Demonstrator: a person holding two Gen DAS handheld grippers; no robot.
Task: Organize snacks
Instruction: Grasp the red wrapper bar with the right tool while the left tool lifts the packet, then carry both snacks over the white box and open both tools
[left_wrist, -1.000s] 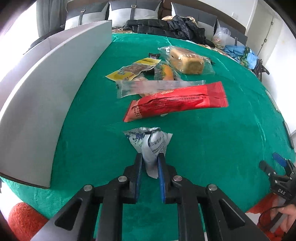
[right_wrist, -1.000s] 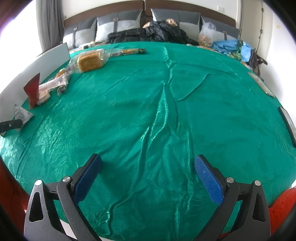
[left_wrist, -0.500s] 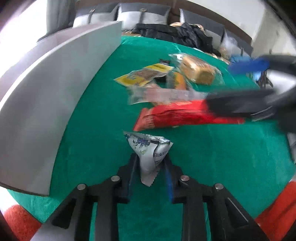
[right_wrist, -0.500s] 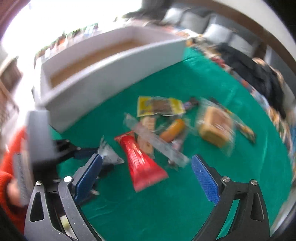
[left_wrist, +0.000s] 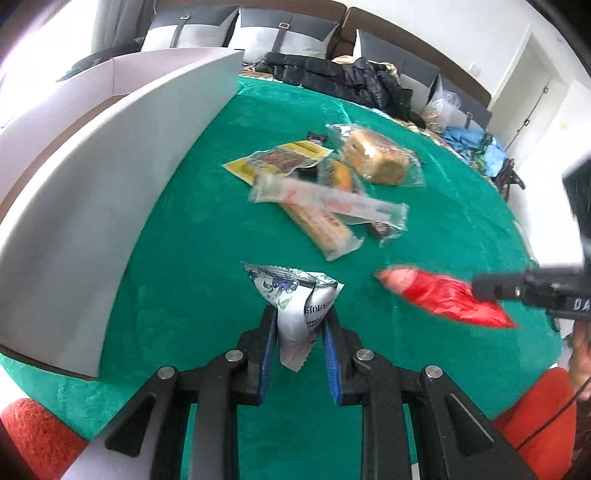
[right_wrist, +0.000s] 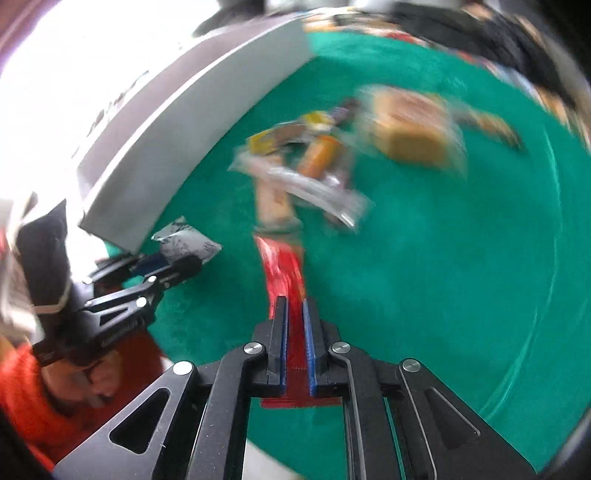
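My left gripper (left_wrist: 300, 317) is shut on a small silver snack packet (left_wrist: 295, 295) and holds it over the green table; the packet also shows in the right wrist view (right_wrist: 186, 245). My right gripper (right_wrist: 293, 306) is shut on a long red snack packet (right_wrist: 282, 273), which shows lifted and blurred in the left wrist view (left_wrist: 443, 295). A pile of snacks lies beyond: a bread loaf in a clear bag (left_wrist: 376, 157), a yellow packet (left_wrist: 277, 160), a clear long packet (left_wrist: 332, 201) and a tan bar (left_wrist: 317, 225).
A large white open box (left_wrist: 110, 177) stands on the left side of the green tablecloth (left_wrist: 443, 206), close to my left gripper; it also shows in the right wrist view (right_wrist: 192, 122). Dark clothes and cushions lie behind the table.
My right gripper swung over from the far side of the table, closed on the red packet and pulled it off the pile toward the near right. My left gripper still holds the silver packet.
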